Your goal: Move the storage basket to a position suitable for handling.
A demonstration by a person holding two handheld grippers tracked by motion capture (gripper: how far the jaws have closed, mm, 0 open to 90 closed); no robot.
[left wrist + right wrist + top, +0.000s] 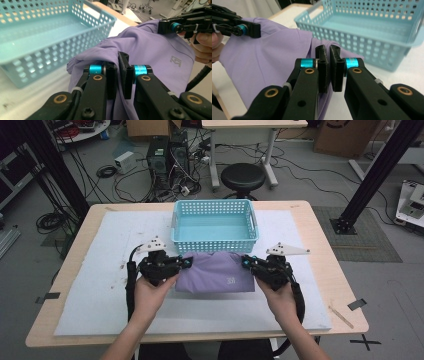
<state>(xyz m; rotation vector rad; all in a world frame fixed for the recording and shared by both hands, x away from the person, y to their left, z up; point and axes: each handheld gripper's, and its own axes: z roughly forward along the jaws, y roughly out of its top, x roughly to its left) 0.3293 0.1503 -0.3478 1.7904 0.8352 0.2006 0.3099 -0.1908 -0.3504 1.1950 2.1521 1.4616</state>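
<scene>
A folded purple garment (pixel 216 274) with a small pale logo lies on the white mat just in front of the light-blue basket (pixel 215 245). My left gripper (pixel 186 262) is shut on the garment's left edge; in the left gripper view the purple cloth (pixel 150 50) is pinched between the jaws of my left gripper (pixel 117 75). My right gripper (pixel 246 262) is shut on the garment's right edge, and the right gripper view has a fold of the purple cloth (pixel 274 50) clamped by my right gripper (pixel 329 67). The cloth rises a little between the two grippers. The basket (pixel 37 60) (pixel 374 47) holds nothing.
A white mat (pixel 100 285) covers most of the wooden table (pixel 330 270). Behind the table stand a black stool (pixel 243 176), computer towers (pixel 167 155) and tangled floor cables. Black frame posts rise at the far left and far right.
</scene>
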